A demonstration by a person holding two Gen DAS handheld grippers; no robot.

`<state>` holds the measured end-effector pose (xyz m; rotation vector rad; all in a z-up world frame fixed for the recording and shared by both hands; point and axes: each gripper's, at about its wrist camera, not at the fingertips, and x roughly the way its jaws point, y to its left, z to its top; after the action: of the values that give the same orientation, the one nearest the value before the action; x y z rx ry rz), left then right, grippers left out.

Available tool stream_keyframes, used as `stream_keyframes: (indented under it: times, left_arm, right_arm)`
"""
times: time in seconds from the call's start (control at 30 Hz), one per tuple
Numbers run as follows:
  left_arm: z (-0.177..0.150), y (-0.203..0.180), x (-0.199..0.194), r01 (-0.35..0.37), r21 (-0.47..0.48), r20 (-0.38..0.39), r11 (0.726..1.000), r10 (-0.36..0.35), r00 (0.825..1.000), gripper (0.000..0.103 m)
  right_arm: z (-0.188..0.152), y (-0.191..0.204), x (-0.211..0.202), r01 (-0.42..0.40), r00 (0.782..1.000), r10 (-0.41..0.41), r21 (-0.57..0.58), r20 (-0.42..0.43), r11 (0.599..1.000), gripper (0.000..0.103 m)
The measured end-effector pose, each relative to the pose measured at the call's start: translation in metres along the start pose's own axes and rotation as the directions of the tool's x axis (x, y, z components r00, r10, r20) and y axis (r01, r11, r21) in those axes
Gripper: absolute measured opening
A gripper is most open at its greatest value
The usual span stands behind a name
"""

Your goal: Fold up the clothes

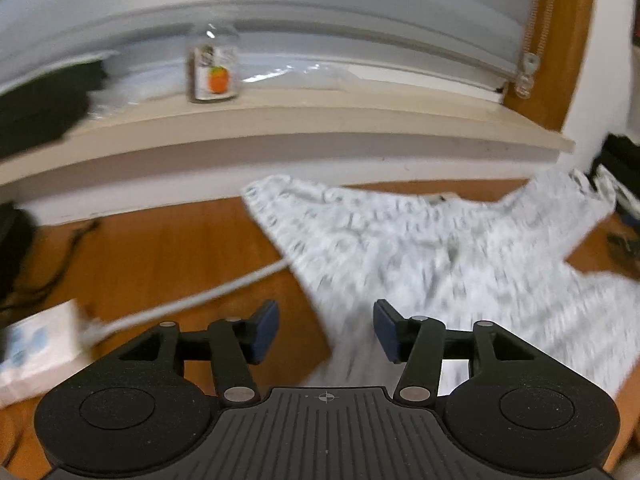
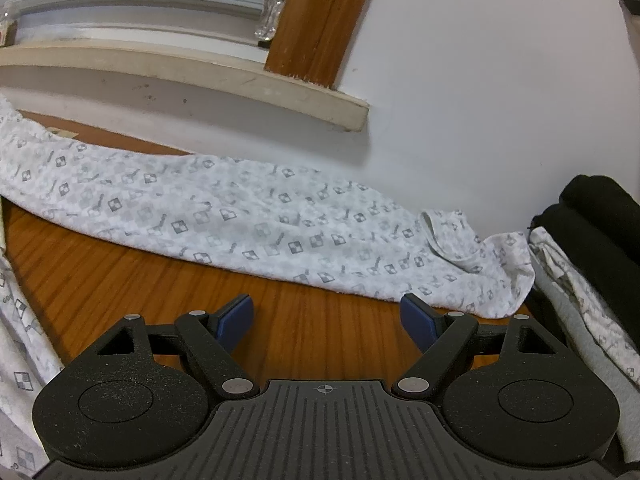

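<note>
A white patterned garment (image 1: pixel 460 264) lies spread on the wooden table (image 1: pixel 160 256), blurred in the left wrist view. My left gripper (image 1: pixel 326 330) is open above the garment's near left edge, and its pads press on nothing. In the right wrist view a long part of the same white patterned cloth (image 2: pixel 240 220) stretches across the table along the wall. My right gripper (image 2: pixel 327 322) stands open over bare wood (image 2: pixel 160 280) just in front of that cloth, with nothing between its fingers.
A window sill (image 1: pixel 280 120) with a small jar (image 1: pixel 214 68) runs along the back wall. A white cable (image 1: pixel 192 300) and a white packet (image 1: pixel 36 348) lie at the left. Folded black and patterned clothes (image 2: pixel 592 240) are stacked at the right.
</note>
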<state>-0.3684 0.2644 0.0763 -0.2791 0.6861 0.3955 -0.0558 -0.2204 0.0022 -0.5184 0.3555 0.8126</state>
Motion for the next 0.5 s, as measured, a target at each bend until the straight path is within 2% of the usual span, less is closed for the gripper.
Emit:
stream_keyframes:
  times: [0.1,0.2,0.23,0.27,0.33,0.37,0.4,0.43,0.47,0.5]
  left_arm:
    - [0.02,-0.001,0.037,0.006,-0.023,-0.05,1.0,-0.007,0.999,0.057]
    - [0.028,-0.001,0.059,-0.022,-0.023,-0.099,0.999,0.02,0.995,0.056]
    - [0.029,-0.002,0.062,-0.025,-0.013,-0.104,1.0,0.023,0.994,0.051]
    - [0.028,-0.003,0.064,-0.025,-0.003,-0.101,1.0,0.024,0.995,0.034]
    - [0.026,-0.003,0.063,-0.043,0.017,-0.075,0.999,0.044,0.996,0.007]
    - [0.025,-0.003,0.062,-0.052,0.028,-0.062,0.998,0.054,0.997,0.007]
    - [0.027,-0.003,0.055,-0.112,0.05,-0.014,0.992,0.113,0.993,0.006]
    - [0.031,-0.001,0.044,-0.178,0.047,0.064,0.983,0.175,0.983,0.006]
    - [0.036,0.004,0.031,-0.253,0.009,0.154,0.968,0.248,0.956,0.006]
    - [0.039,0.009,0.021,-0.32,-0.035,0.212,0.947,0.32,0.923,0.007]
  right_arm:
    - [0.0,-0.002,-0.002,-0.002,1.0,0.001,0.006,0.009,1.0,0.08]
    - [0.0,-0.002,-0.002,-0.005,1.0,0.005,0.007,0.015,1.0,0.08]
    - [-0.001,-0.002,-0.003,-0.006,1.0,0.006,0.007,0.017,1.0,0.08]
    - [-0.001,-0.003,-0.003,-0.007,1.0,0.007,0.008,0.019,1.0,0.08]
    - [-0.001,-0.004,-0.004,-0.009,1.0,0.008,0.012,0.026,1.0,0.08]
    - [-0.001,-0.004,-0.004,-0.01,1.0,0.01,0.015,0.029,1.0,0.08]
    - [-0.001,-0.005,-0.005,-0.012,0.999,0.011,0.018,0.032,1.0,0.08]
    - [-0.001,-0.006,-0.005,-0.013,0.999,0.012,0.021,0.035,1.0,0.08]
    - [-0.001,-0.006,-0.005,-0.014,0.999,0.013,0.023,0.037,1.0,0.08]
    - [-0.001,-0.007,-0.005,-0.015,0.999,0.014,0.022,0.038,1.0,0.08]
